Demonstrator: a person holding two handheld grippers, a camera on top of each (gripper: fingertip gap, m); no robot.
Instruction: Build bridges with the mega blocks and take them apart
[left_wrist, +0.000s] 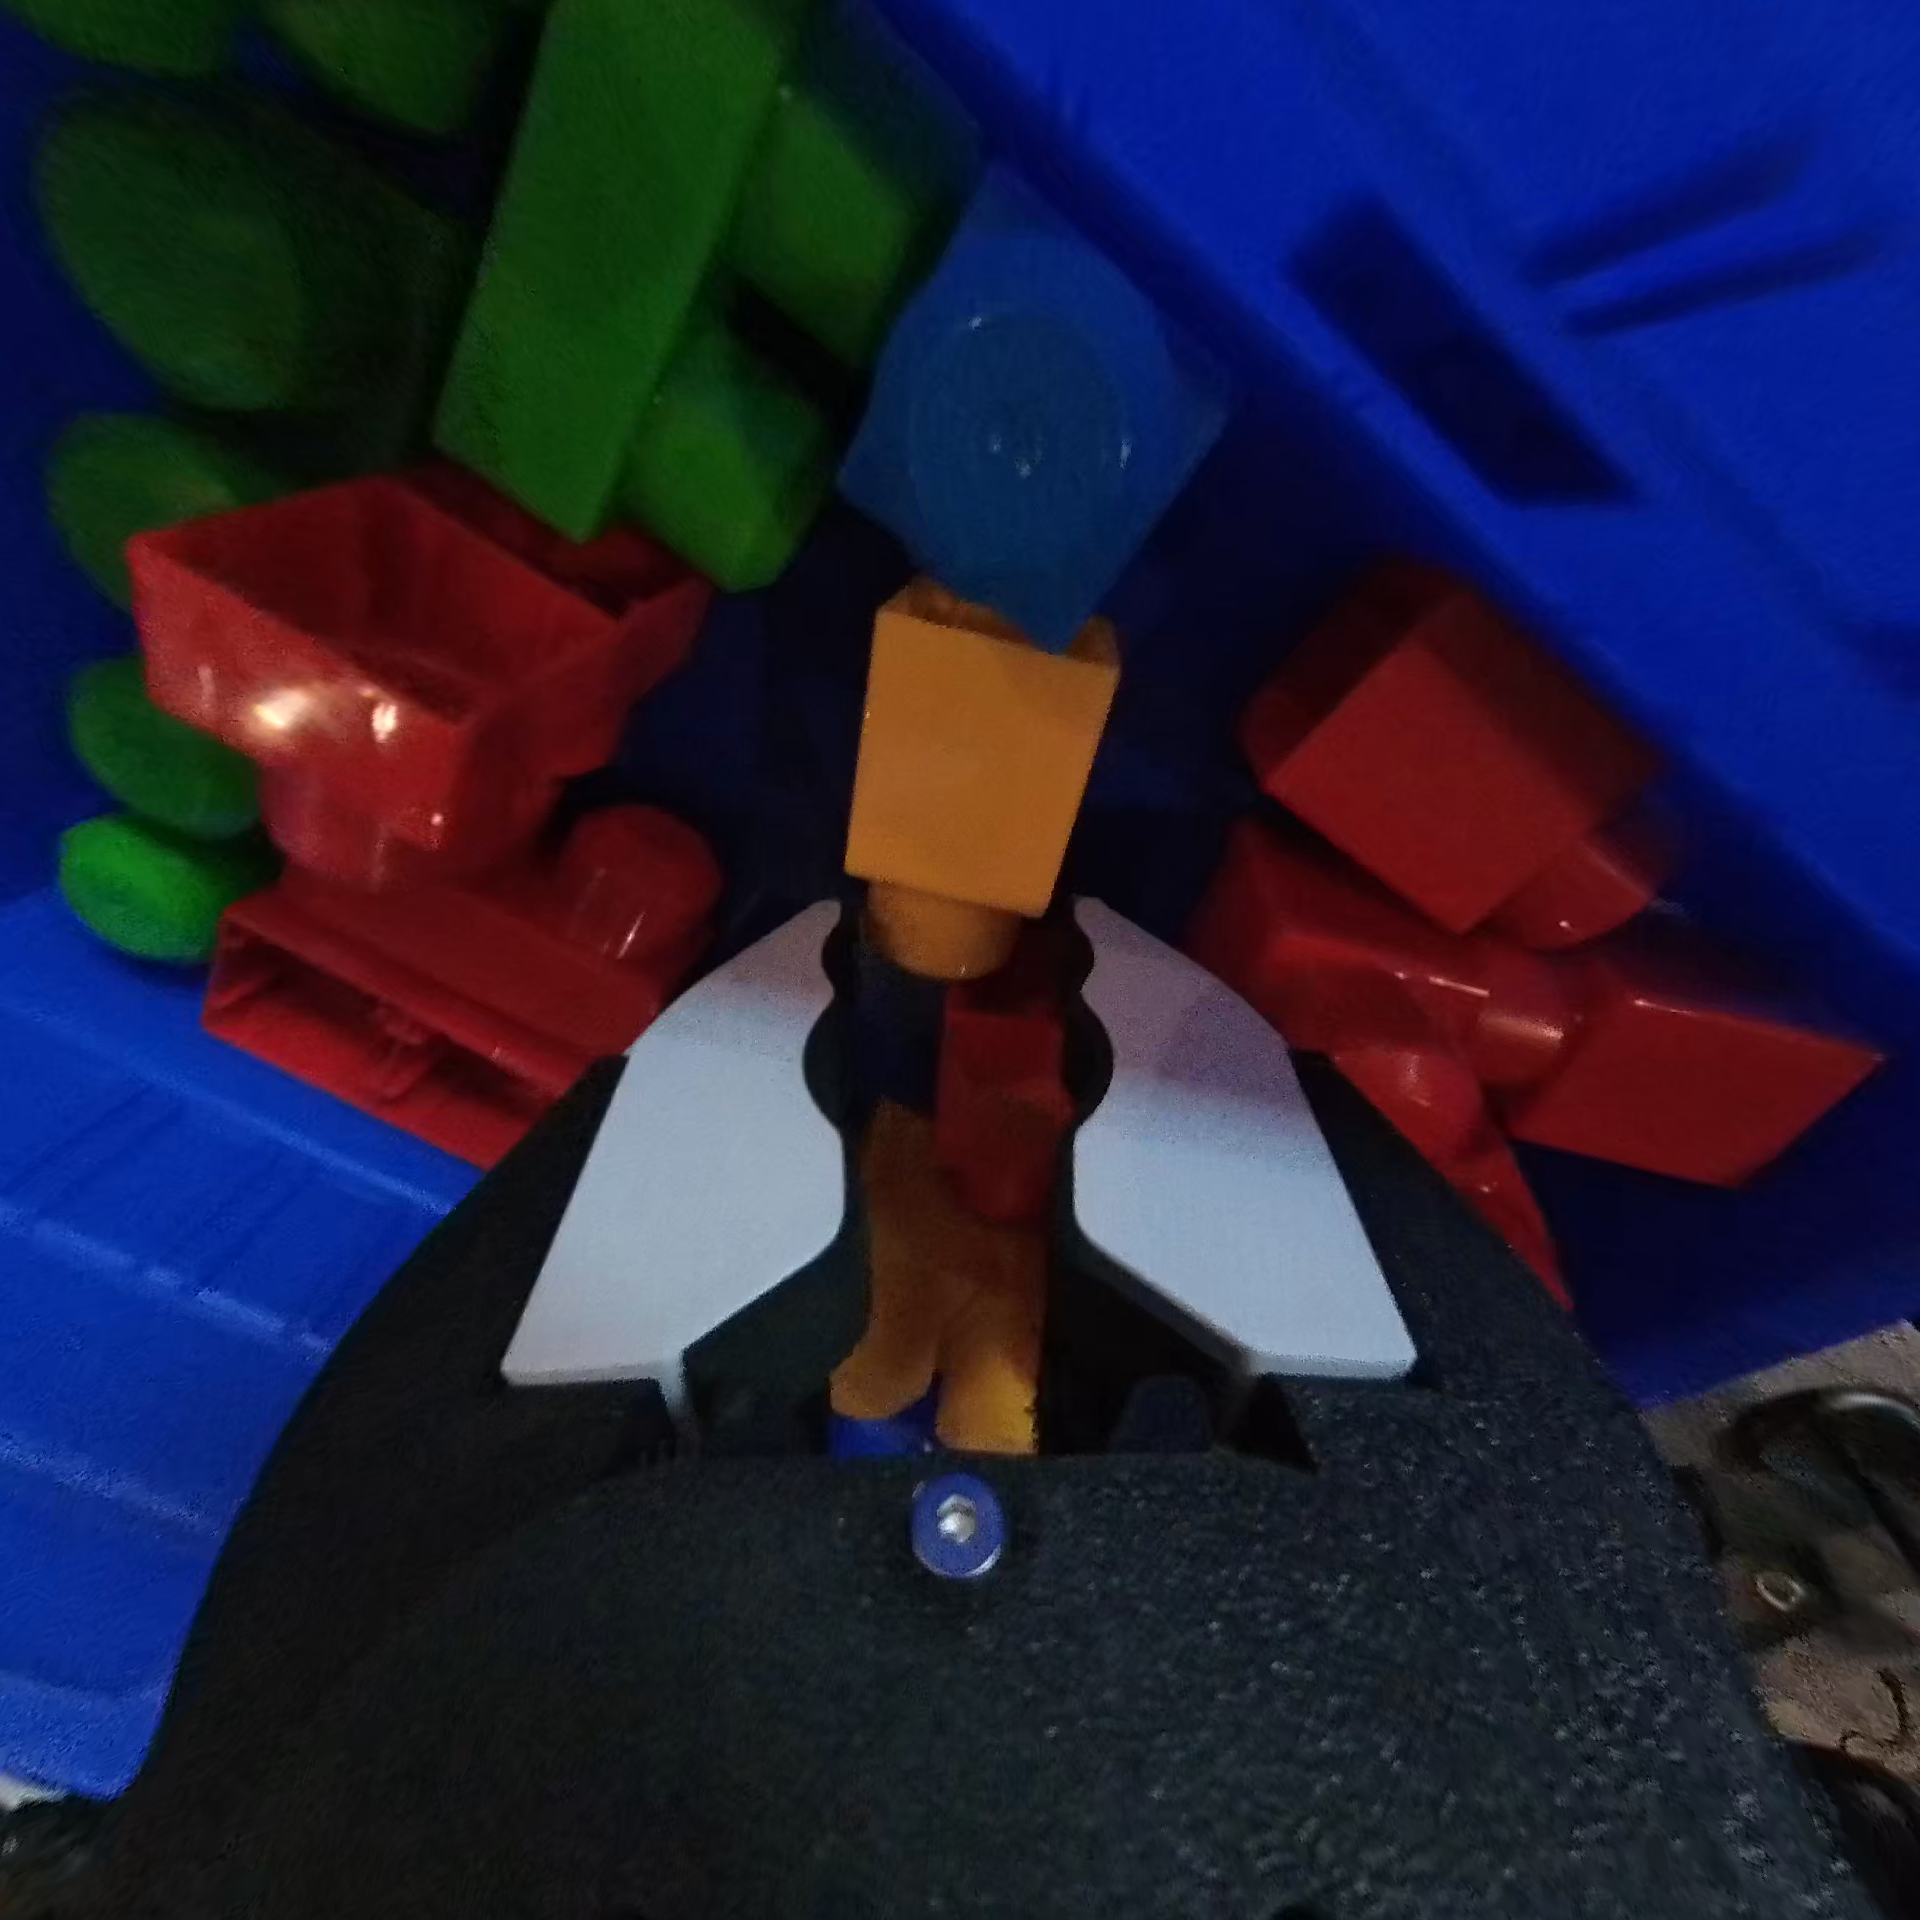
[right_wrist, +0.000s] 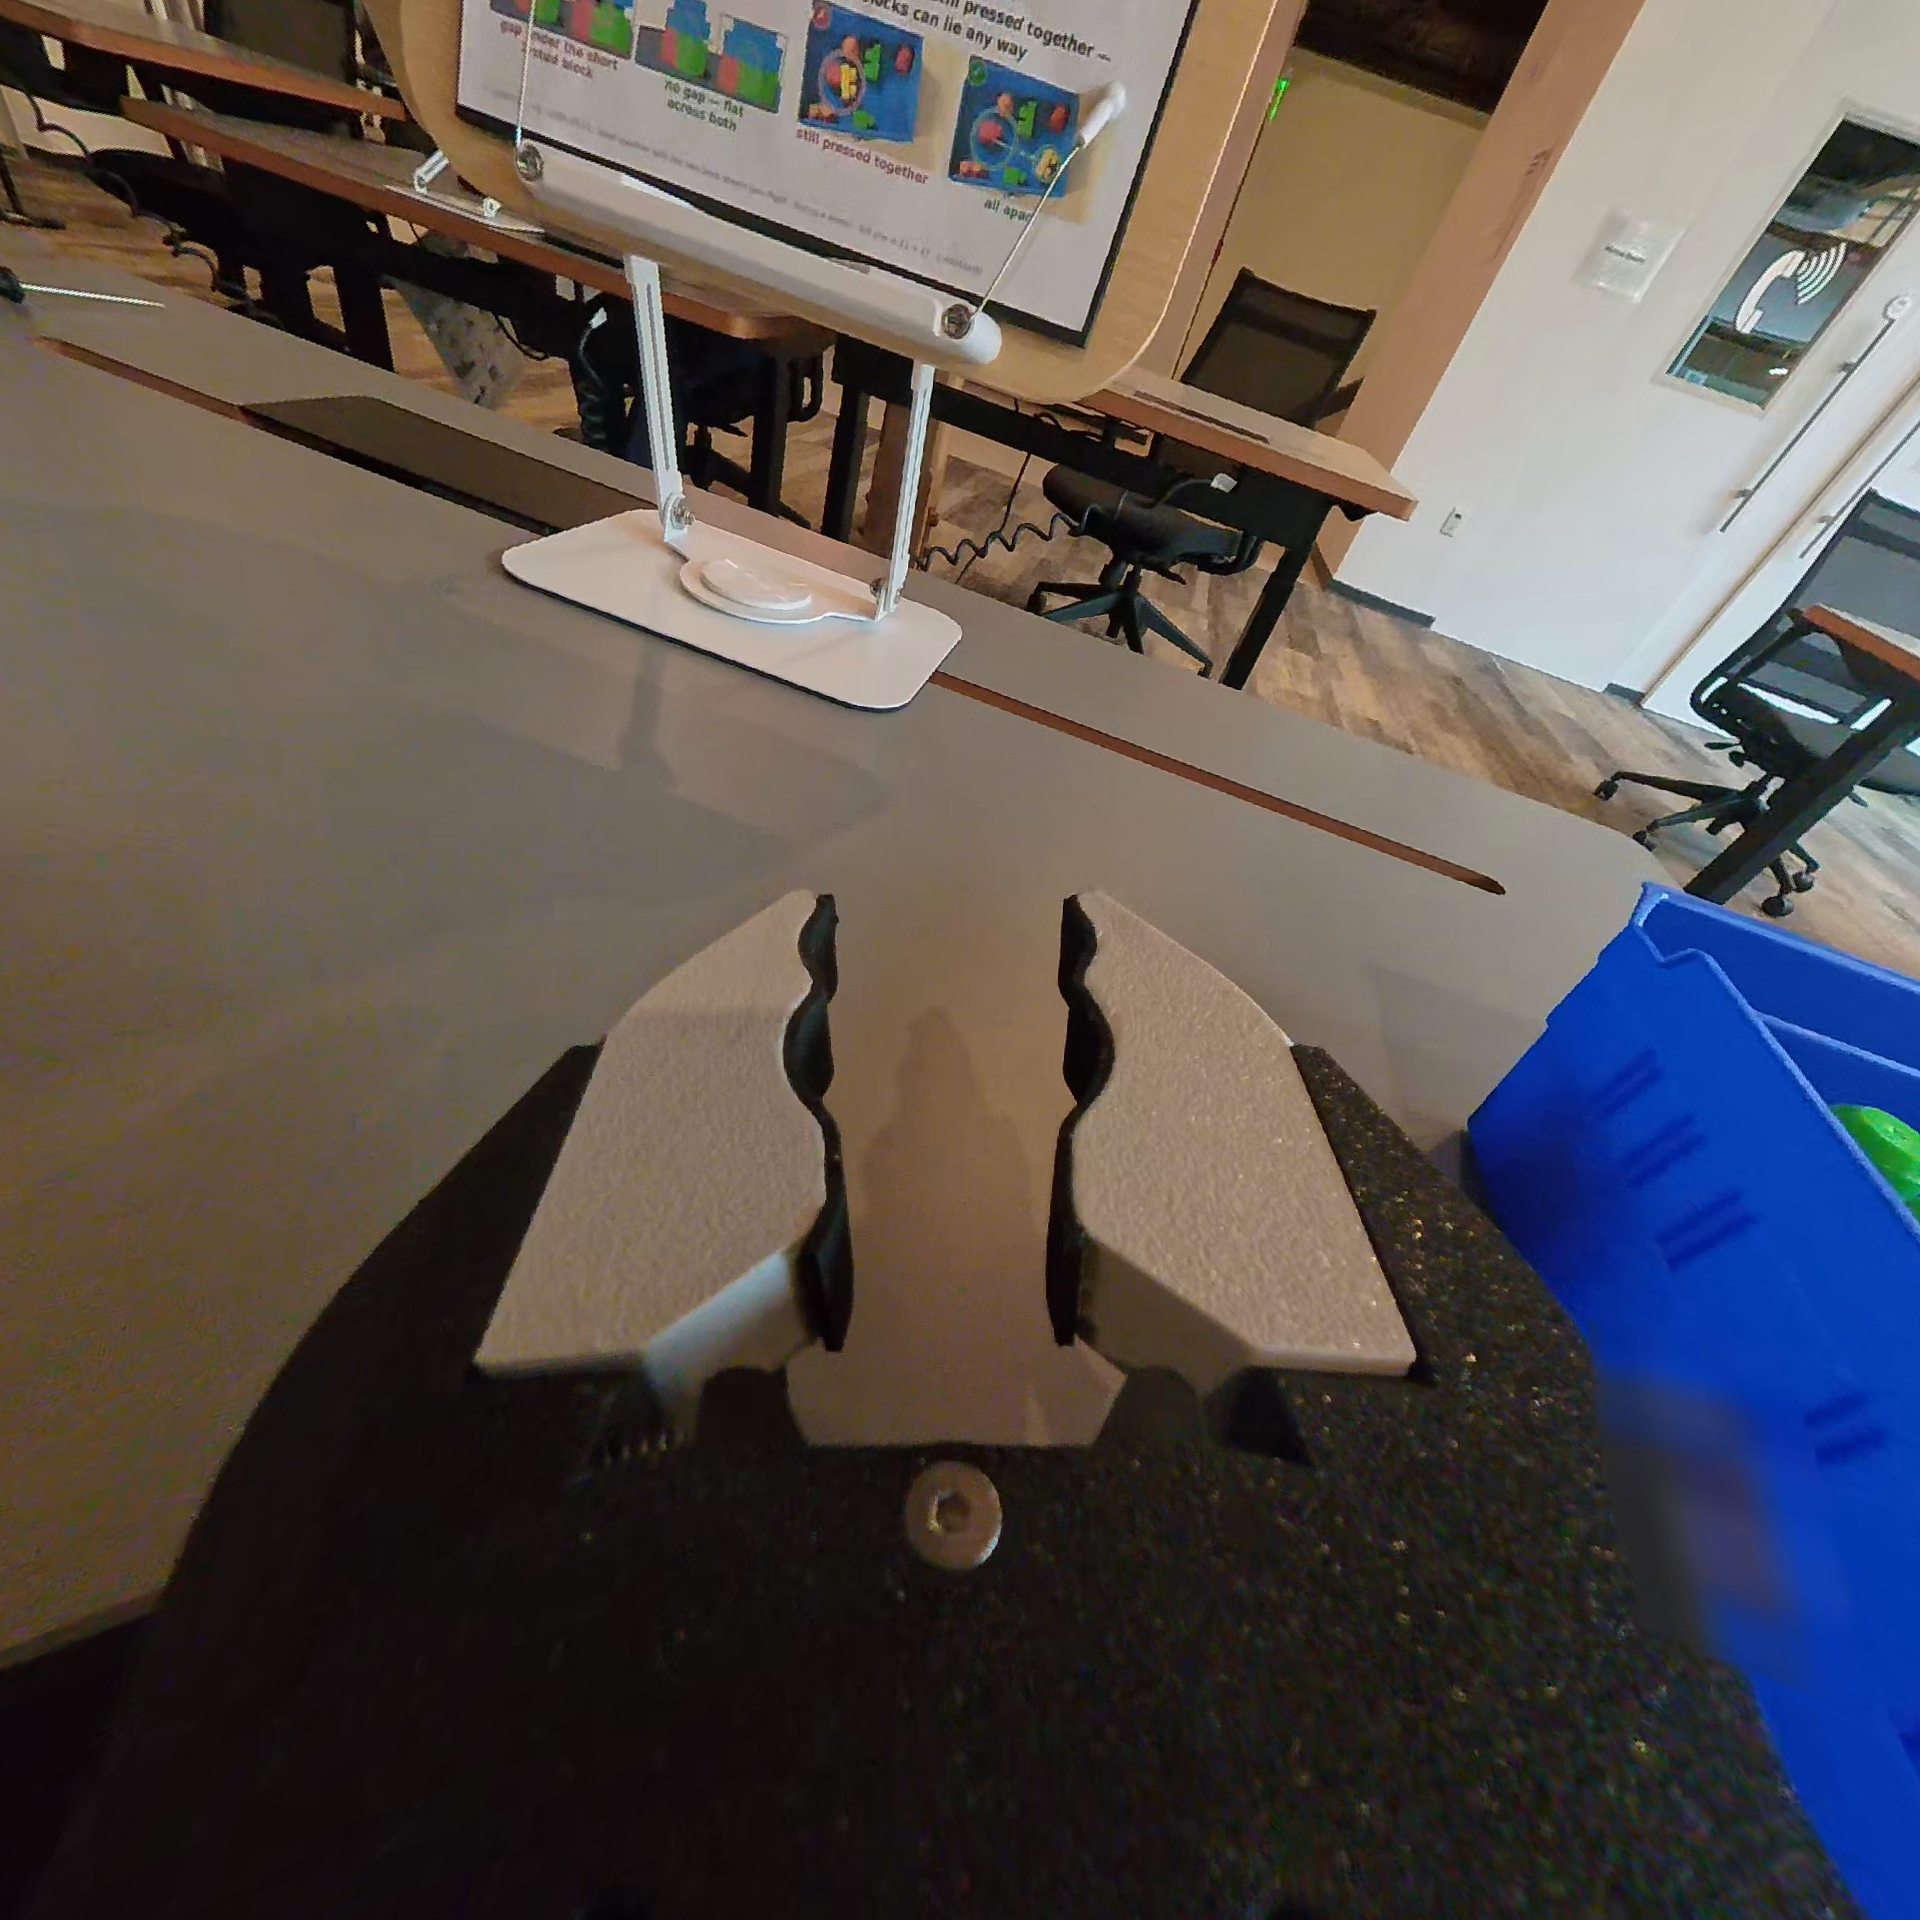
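Note:
My left gripper reaches into a blue bin of mega blocks. An orange block lies just past its fingertips, with its stud between them; I see no clear contact, and the jaws stand apart. A blue block rests against the orange one's far end. Another orange block and a red one show through the gap. My right gripper is open and empty above the grey table.
Red blocks lie left and more red ones right of the left gripper, green blocks behind. In the right wrist view the bin stands at the right, holding a green block. A white stand carries an instruction sheet. My right fingertips sit around 65 centimetres from my left ones.

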